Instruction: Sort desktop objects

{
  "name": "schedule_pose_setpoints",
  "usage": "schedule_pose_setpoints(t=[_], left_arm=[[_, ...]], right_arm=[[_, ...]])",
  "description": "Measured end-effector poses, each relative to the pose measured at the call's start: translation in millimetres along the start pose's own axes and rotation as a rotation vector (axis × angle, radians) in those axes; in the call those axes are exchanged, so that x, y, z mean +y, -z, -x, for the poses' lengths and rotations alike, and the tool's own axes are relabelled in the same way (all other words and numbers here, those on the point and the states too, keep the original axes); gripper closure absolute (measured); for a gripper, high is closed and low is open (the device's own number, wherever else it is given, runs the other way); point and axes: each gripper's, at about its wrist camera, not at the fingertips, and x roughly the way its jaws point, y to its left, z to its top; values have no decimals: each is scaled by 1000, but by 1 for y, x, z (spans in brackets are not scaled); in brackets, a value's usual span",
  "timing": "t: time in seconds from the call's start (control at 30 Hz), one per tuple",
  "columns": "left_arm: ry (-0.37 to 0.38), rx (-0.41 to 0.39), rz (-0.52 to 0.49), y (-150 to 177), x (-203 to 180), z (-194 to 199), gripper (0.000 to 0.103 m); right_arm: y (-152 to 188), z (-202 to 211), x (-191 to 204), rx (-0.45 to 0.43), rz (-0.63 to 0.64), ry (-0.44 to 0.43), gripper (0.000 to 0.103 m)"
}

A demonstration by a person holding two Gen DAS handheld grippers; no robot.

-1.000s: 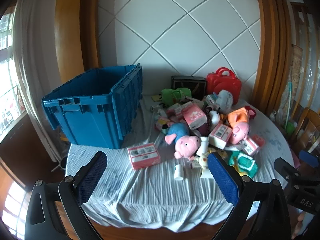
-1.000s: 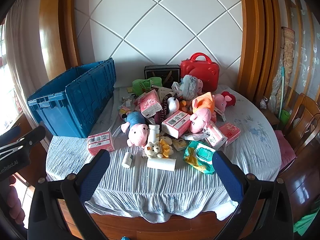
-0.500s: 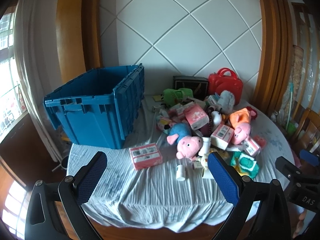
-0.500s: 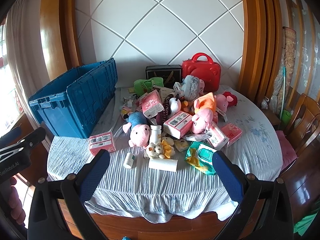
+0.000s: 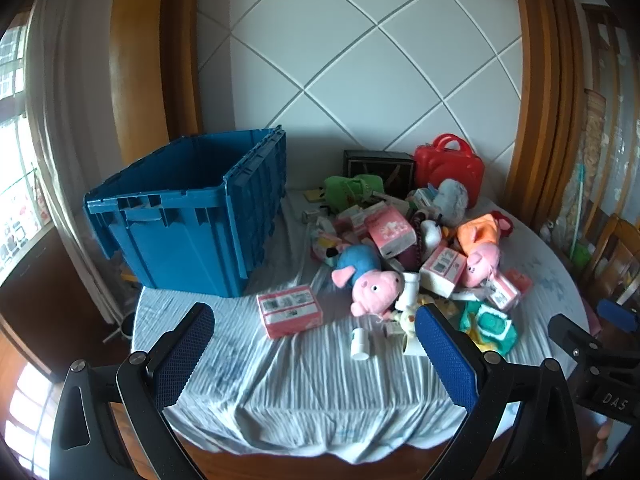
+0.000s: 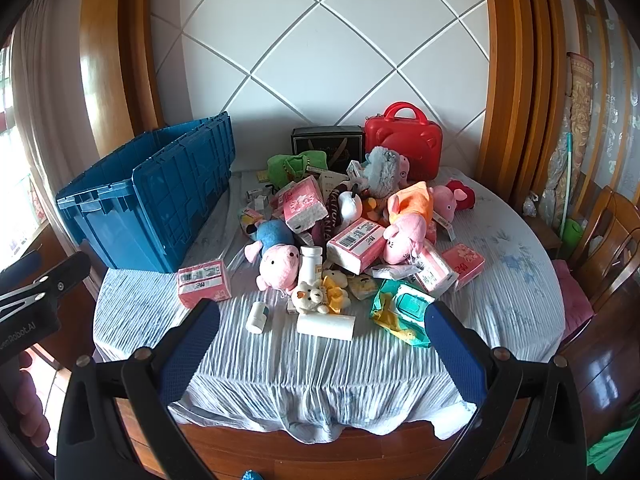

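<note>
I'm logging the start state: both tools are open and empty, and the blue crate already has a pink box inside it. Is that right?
Not quite. The pink box lies on the tablecloth in front of the blue crate, not inside it; the right wrist view shows this. No item shows inside the crate in the left wrist view, though its floor is hidden. The left tool and right tool are indeed open and empty.

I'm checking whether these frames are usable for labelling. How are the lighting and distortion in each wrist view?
Left wrist view: strong fisheye bending of the wood frame, blown-out window at left, blue crate evenly lit, slightly soft. Right wrist view: same barrel distortion, glare on the left wood column, toy pile sharp.
</note>
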Motion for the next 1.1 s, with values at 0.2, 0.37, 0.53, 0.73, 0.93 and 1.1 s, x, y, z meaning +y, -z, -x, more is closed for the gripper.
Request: schedule_pose_setpoints(t=[0.2,0.37,0.53,0.73,0.93,1.1], left_arm=[[5,7,-4,2,-1,-2,1],[4,15,-2,3,-3,-7,1],[10,43,-2,6,-11,-18,1],[30,98,-13,17,-38,-44,1],[9,178,-10,40,-58,-82,1],[-52,273,-22,68,-57,-118,1]], right_arm=[[1,-2,-2,8,-3,2,0],[1,-5,-7,15,-12,8,0],[8,-18,-27,46,-32,22,0],[25,-41,-66,108,-70,51,0],[49,-73,-113,186,-102,57,0],[68,-112,-121,256,-109,21,0]])
